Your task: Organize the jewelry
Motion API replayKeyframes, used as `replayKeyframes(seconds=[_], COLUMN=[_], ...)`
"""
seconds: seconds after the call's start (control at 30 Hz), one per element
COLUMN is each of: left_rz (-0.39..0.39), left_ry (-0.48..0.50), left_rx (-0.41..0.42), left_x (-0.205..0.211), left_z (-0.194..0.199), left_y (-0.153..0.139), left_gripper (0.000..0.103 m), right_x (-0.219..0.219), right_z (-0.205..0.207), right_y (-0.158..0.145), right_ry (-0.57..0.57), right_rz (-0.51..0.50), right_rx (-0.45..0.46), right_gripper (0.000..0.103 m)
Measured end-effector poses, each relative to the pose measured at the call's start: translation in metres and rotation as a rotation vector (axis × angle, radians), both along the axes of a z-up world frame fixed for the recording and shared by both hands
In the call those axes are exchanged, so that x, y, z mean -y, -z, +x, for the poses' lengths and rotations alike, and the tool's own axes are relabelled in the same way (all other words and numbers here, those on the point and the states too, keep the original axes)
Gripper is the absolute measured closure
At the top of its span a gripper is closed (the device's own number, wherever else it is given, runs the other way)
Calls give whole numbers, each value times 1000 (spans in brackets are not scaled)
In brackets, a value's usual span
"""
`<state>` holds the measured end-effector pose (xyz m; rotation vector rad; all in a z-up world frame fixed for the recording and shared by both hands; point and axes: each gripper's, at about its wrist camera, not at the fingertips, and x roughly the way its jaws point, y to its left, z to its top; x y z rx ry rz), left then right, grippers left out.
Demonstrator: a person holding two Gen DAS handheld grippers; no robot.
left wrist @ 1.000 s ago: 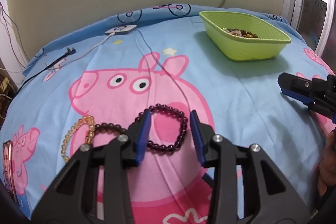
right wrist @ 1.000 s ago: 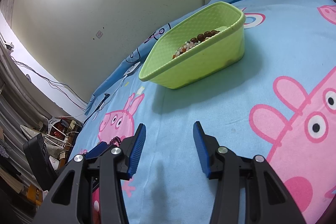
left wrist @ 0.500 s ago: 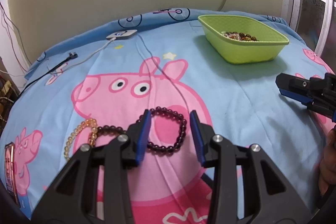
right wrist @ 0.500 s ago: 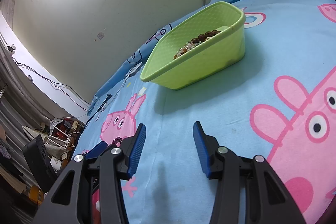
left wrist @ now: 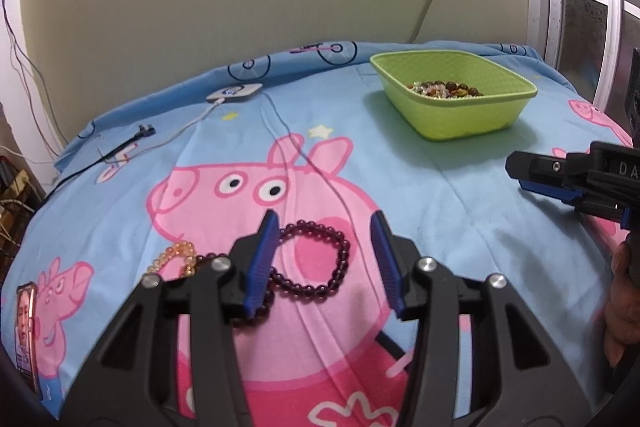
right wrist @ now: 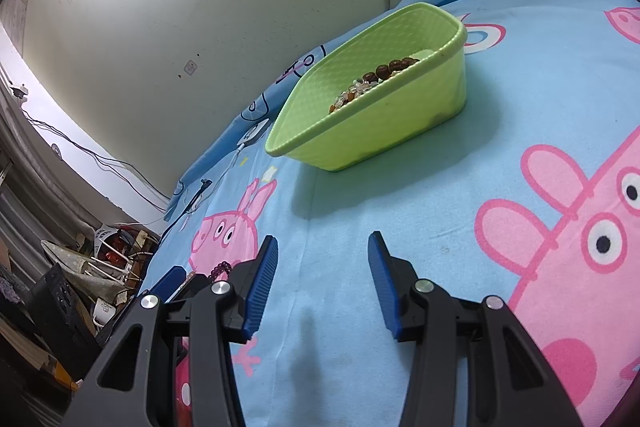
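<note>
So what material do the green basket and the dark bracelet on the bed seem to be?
Green basket: probably plastic, with an evenly moulded dimpled wall and a dull sheen. Dark bracelet: glossy round purple beads, perhaps glass or polished stone; the pictures cannot tell which.

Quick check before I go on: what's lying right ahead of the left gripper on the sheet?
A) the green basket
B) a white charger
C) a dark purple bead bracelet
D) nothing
C: the purple bracelet lies flat on the sheet just beyond the opening left gripper, unheld.
</note>
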<state>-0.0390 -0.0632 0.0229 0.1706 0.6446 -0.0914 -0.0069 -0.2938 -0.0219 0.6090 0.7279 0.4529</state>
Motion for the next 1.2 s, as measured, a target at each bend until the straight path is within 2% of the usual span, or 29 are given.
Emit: replayKeyframes(seconds=[0.17,0.27,0.33,0.53,0.6,0.77,1.0,1.2], left_rz=[15,21,21,8,4,-1,-23,-20], left_ry=[-3,-4,-7,-26,-29,-31,-50,-44], left_rx=[41,76,102,190,214,286,351,302], left_x=[3,4,3,-1,-2,-4,-9,-8], left_z=[-7,-12,-17,-31,-35,-47,-59,-52], left_y=[-4,-7,-10,-19,-21,-27,-34,-30], left_gripper=[57,45,44,27,19,8,6,6], right_x=[0,0,0,1,1,1,1,2], right_z=[0,0,0,-1,-1,-1,0,1], right_y=[0,0,0,0,0,1,1,1], right_ry=[-1,-1,1,2,3,2,2,0], right_rz=[0,1,3,5,4,4,2,4], right_rx=[0,0,-1,-2,-2,-2,-2,-2], right_gripper=[74,74,74,74,74,74,74,75])
